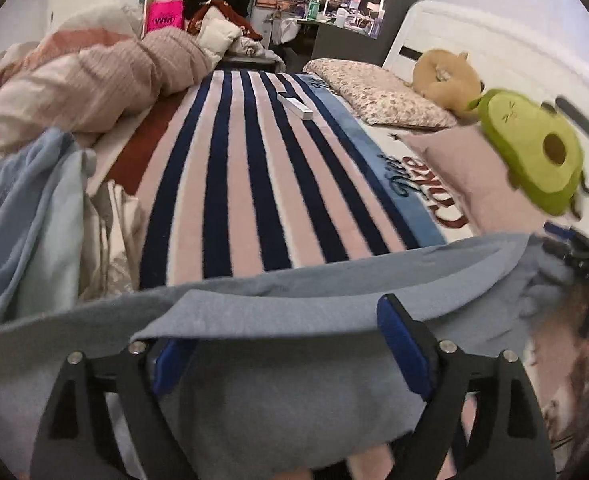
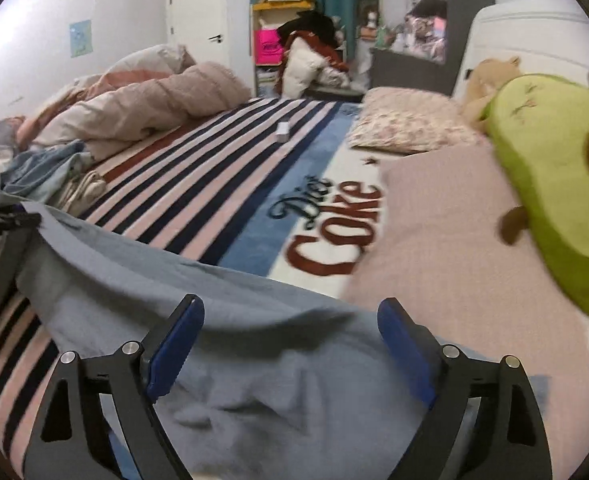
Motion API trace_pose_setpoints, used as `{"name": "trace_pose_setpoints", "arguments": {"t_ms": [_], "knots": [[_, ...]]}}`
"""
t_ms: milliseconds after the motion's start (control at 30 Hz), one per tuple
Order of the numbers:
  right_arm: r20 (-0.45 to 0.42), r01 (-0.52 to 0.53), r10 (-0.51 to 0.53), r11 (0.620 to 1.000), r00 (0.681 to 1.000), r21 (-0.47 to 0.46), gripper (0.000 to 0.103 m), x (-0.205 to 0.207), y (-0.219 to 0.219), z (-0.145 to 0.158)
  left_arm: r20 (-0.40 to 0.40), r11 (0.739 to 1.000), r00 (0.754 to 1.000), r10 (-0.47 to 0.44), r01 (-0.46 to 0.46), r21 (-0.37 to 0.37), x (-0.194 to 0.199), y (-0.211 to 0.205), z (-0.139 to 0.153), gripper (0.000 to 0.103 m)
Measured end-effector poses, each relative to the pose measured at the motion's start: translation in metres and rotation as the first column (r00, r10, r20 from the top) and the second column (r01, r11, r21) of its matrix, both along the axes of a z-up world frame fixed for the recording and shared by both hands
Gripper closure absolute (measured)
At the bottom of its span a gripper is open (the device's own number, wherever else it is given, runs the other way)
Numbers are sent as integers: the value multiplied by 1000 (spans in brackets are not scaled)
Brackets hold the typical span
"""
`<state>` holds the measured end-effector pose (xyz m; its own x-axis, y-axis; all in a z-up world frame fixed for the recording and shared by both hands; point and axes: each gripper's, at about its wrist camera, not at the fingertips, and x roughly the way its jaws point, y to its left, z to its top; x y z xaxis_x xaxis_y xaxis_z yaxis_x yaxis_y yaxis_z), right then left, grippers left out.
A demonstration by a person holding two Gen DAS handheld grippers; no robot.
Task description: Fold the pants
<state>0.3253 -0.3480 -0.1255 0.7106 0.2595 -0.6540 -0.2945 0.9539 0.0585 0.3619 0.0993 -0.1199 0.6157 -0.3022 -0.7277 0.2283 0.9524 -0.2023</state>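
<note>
Striped blanket [image 1: 254,184] lies bare beyond the pants' [image 1: 294,304] folded edge.

Right gripper [image 2: 290,344] open over grey-blue cotton pants [image 2: 254,380] on a striped bed blanket [image 2: 198,196].

Its blue-padded jaws stand wide apart, cloth bunched between them, pads not pressing it. The pants lie across the blanket's near edge. A green avocado plush cushion [image 2: 550,184] rests on a pink pillow [image 2: 446,232] at the right edge; a small white box [image 2: 282,131] sits mid-blanket; a rumpled pink duvet [image 2: 146,104] fills the far left corner.
</note>
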Motion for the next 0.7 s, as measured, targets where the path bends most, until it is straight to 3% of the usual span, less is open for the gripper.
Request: {"name": "trace_pose_setpoints", "arguments": {"t_ms": [167,233,300,433,600,667,700], "knots": [[9,-31,31,998,999,63,17,-48,-29,19,20,995,1000,15,-17,99,-25,-7,7,15],[16,-11,11,1000,1000,21,17,-67,-32,23,35,993,999,-13,9,115,-38,-11,6,15],[43,68,-64,994,997,-89,17,-86,-37,22,45,989,999,-1,-6,149,-50,-14,3,15],[65,150,-141,974,988,-169,16,-107,-47,20,-10,992,1000,-15,16,124,-62,-19,-14,15],[9,127,-127,983,992,-135,13,-105,-56,10,-55,994,996,-64,68,91,-69,-35,-33,15],[20,135,-134,979,991,-152,23,-100,-56,8,-83,992,992,-94,101,79,-67,-45,-41,15],[38,140,-136,975,990,-173,49,-97,-54,9,-92,991,990,-103,111,78,-65,-48,-45,15]]}}
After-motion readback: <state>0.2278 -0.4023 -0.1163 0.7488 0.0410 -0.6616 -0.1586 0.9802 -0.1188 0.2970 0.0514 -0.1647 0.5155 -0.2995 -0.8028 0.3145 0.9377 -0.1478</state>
